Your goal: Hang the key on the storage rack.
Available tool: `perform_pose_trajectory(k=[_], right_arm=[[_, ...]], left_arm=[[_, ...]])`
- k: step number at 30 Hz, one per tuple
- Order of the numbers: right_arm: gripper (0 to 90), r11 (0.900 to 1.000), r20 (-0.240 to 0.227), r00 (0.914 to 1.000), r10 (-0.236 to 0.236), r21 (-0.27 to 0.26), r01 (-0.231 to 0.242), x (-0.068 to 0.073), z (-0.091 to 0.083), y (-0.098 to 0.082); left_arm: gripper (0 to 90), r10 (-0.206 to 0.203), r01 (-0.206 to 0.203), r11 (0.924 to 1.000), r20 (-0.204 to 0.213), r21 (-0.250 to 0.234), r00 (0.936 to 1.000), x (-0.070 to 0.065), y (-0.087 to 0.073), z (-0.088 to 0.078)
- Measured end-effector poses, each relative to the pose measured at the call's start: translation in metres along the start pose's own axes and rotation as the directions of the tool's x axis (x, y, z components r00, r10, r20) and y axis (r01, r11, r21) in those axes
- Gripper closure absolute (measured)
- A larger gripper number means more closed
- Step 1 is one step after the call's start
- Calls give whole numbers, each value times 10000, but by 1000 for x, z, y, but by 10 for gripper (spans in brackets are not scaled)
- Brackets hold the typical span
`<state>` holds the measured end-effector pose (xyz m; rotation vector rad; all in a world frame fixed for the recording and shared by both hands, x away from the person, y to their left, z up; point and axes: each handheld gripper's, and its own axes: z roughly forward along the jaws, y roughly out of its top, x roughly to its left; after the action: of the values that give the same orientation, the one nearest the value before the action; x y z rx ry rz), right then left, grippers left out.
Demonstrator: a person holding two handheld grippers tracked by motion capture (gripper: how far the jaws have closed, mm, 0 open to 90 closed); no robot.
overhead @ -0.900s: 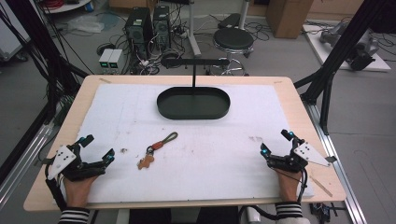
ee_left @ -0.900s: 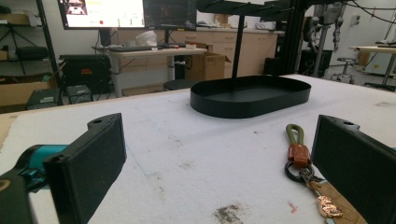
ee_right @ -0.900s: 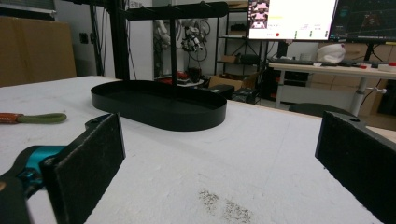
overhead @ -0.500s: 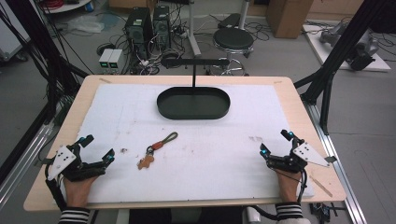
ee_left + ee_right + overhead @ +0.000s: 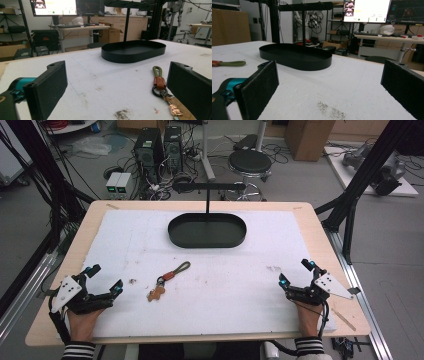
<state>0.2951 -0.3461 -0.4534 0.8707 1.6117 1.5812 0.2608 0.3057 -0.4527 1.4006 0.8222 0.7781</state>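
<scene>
A keychain (image 5: 166, 280) lies on the white mat left of centre: an olive loop, a red-brown leather band, a dark ring and a tan gingerbread-shaped charm. In the left gripper view the keychain (image 5: 162, 91) sits on the mat just ahead of the right jaw. My left gripper (image 5: 104, 279) rests at the front left corner, open, with nothing between its jaws. At the front right, my right gripper (image 5: 296, 272) is open too and holds nothing. A black oval tray (image 5: 207, 231) with an upright T-shaped stand (image 5: 207, 195) sits at the far middle of the table.
The white mat (image 5: 235, 285) covers most of the wooden table and carries a few dark smudges. Beyond the far edge stand computer towers (image 5: 157, 146), a stool (image 5: 250, 161) and black frame legs at both sides. Monitors and desks appear behind the tray in both gripper views.
</scene>
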Motion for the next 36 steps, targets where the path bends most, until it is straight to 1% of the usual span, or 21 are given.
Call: perform_pose_trajectory(k=[3, 6, 7, 8, 11, 14, 17, 18, 20, 22, 23, 24, 25, 26, 27, 28, 29, 32, 33, 35, 36], right_arm=[[4, 10000, -7, 10000, 9, 30, -9, 1, 0, 0], [4, 10000, -11, 10000, 12, 34, -12, 0, 0, 0], [4, 10000, 0, 10000, 23, 8, -23, 0, 0, 0], [4, 10000, 0, 10000, 34, 17, -34, 0, 0, 0], [4, 10000, 10, 10000, 16, 32, -16, 1, 0, 0], [4, 10000, 11, 10000, 26, 24, -26, 1, 0, 0], [4, 10000, 12, 10000, 53, 17, -53, 0, 0, 0], [4, 10000, 12, 10000, 53, 17, -53, 0, 0, 0], [4, 10000, 8, 10000, 97, 13, -97, 0, -1, 0], [4, 9999, -1, 10000, 96, -32, -96, -1, -1, 0], [4, 9999, 12, 9999, 126, -22, -126, 0, -1, 0], [4, 9999, 0, 9999, 108, -31, -108, 0, -1, 0], [4, 10000, 14, 10000, 92, -1, -92, 0, -1, 0], [4, 10000, 11, 10000, 99, -1, -99, 0, -1, 0], [4, 9999, 3, 10000, 98, 24, -98, 0, -1, 0], [4, 10000, 2, 10000, 96, 26, -96, 1, -1, 0], [4, 10000, 3, 10000, 93, 25, -93, 0, -1, 0], [4, 9999, 3, 9999, 100, 24, -100, 0, -1, 0], [4, 10000, 4, 10000, 92, -7, -92, 1, -1, 0], [4, 9999, -3, 9999, 103, -6, -103, 1, -1, 0], [4, 9999, -4, 9999, 124, -8, -124, 0, -1, 0]], left_arm=[[38, -237, 230, 9984, 125, 509, 9996, 4, 7, 3], [39, -89, 71, 9976, 259, 685, 9996, 4, 15, 6], [39, -205, 131, 9926, 603, 1207, 9980, 3, 25, 12], [39, -205, 131, 9926, 603, 1207, 9980, 3, 25, 12], [39, 206, -361, 9861, 963, 1621, 9951, 1, 38, 20], [39, 260, -472, 9824, 1183, 1805, 9926, -1, 47, 27], [39, 449, -831, 9676, 1613, 2384, 9859, -3, 58, 38], [39, 449, -831, 9676, 1613, 2384, 9859, -3, 58, 38], [38, 92, -689, 9553, 2041, 2876, 9789, -4, 65, 46], [38, 203, -951, 9369, 2190, 3365, 9755, -6, 73, 54], [39, 203, -951, 9369, 2190, 3365, 9755, -6, 73, 54], [39, 228, -1094, 9257, 2351, 3622, 9717, -7, 79, 61], [39, 228, -1094, 9257, 2351, 3622, 9717, -7, 79, 61], [39, 182, -1107, 9183, 2389, 3800, 9709, -7, 81, 65], [38, 202, -1259, 9030, 2523, 4107, 9674, -9, 86, 72], [39, 202, -1259, 9030, 2523, 4107, 9674, -9, 86, 72], [39, 306, -1511, 8859, 2696, 4387, 9625, -12, 89, 80], [39, 356, -1716, 8695, 2879, 4631, 9570, -14, 92, 87], [38, 243, -1780, 8538, 3042, 4892, 9523, -17, 95, 95], [39, 330, -2006, 8356, 3178, 5114, 9476, -21, 97, 102], [39, 459, -2222, 8204, 3267, 5269, 9440, -22, 98, 105]])
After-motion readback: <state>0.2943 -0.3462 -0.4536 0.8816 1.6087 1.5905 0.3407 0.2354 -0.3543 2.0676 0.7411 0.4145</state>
